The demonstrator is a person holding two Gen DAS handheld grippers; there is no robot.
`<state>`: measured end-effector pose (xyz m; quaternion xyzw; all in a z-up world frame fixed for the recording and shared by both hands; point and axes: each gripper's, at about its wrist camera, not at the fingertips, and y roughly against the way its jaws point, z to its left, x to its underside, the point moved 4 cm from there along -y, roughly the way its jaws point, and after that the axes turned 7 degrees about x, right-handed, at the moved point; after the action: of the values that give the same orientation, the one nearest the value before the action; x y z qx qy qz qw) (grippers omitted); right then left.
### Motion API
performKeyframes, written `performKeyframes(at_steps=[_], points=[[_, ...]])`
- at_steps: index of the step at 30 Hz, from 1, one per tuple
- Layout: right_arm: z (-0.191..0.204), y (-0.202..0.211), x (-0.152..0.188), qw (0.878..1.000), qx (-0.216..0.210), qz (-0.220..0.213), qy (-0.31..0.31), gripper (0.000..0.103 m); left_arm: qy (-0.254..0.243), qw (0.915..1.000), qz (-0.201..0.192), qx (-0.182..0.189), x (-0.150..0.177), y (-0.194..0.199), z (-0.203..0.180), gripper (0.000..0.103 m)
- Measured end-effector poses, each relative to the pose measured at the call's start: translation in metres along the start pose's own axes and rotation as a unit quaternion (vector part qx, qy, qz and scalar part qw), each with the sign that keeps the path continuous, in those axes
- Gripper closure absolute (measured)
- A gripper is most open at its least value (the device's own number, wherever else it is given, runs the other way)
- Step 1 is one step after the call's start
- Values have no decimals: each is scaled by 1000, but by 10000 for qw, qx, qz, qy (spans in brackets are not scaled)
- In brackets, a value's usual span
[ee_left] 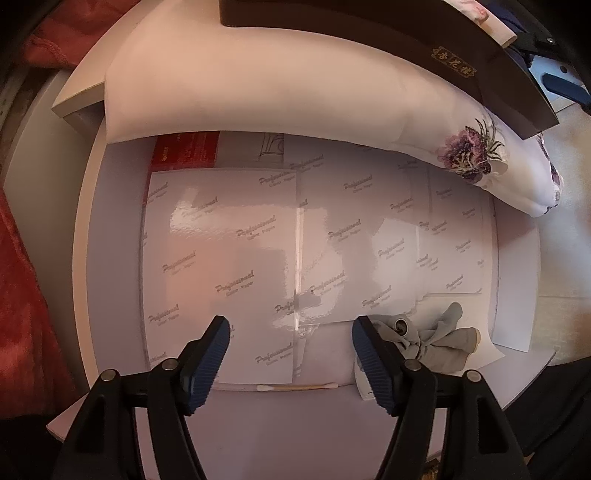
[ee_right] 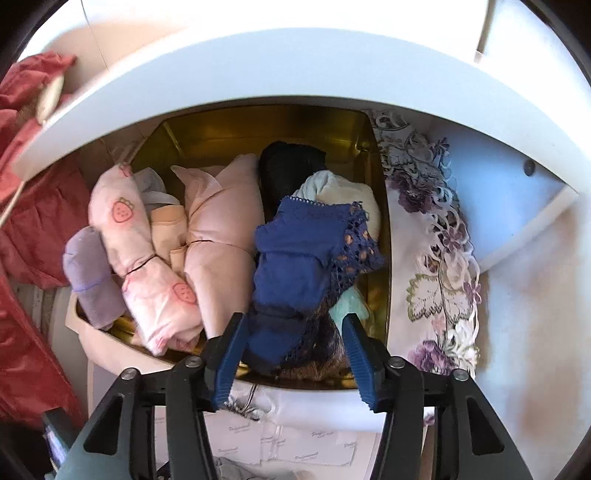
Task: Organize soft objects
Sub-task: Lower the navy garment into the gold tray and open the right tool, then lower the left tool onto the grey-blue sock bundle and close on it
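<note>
In the right wrist view a gold-lined box [ee_right: 258, 125] holds several rolled soft items: a purple roll [ee_right: 88, 273], a pink strawberry-print roll [ee_right: 147, 266], a plain pink roll [ee_right: 218, 229], a black piece [ee_right: 288, 166] and a pale roll [ee_right: 343, 192]. A dark blue lace garment [ee_right: 295, 258] lies on top at the box's near right. My right gripper [ee_right: 293, 321] stands open around its near end, and the pads do not squeeze it. My left gripper [ee_left: 290, 325] points straight down, open and empty, over glossy printed sheets [ee_left: 240, 236]. A crumpled grey cloth [ee_left: 439, 339] lies just right of its right finger.
A white embroidered cloth [ee_left: 258, 85] with purple flowers drapes under a dark box [ee_left: 369, 22], and the same embroidered cloth [ee_right: 436, 240] runs along the gold box's right side. Red fabric [ee_left: 22, 295] hangs at the left. A cotton swab [ee_left: 295, 387] lies between the left gripper's fingers.
</note>
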<state>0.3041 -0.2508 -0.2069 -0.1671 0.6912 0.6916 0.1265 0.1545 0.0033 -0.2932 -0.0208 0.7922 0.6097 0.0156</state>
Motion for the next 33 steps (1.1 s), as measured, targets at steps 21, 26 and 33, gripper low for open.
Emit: performKeyframes(at_steps=[21,26,33], points=[[-17,16,107,9940,-357,678,-778,30,-306,9992,207,167,6,-2,-13,31],[-25,-13,130,9866,-220,1307,-956,29,-435,9981,310,312,9,-7,-22,31],[-27,-26,136,9837,-293,1433,-1045,28,-439,9960,535,566,8,-21,-36,48]])
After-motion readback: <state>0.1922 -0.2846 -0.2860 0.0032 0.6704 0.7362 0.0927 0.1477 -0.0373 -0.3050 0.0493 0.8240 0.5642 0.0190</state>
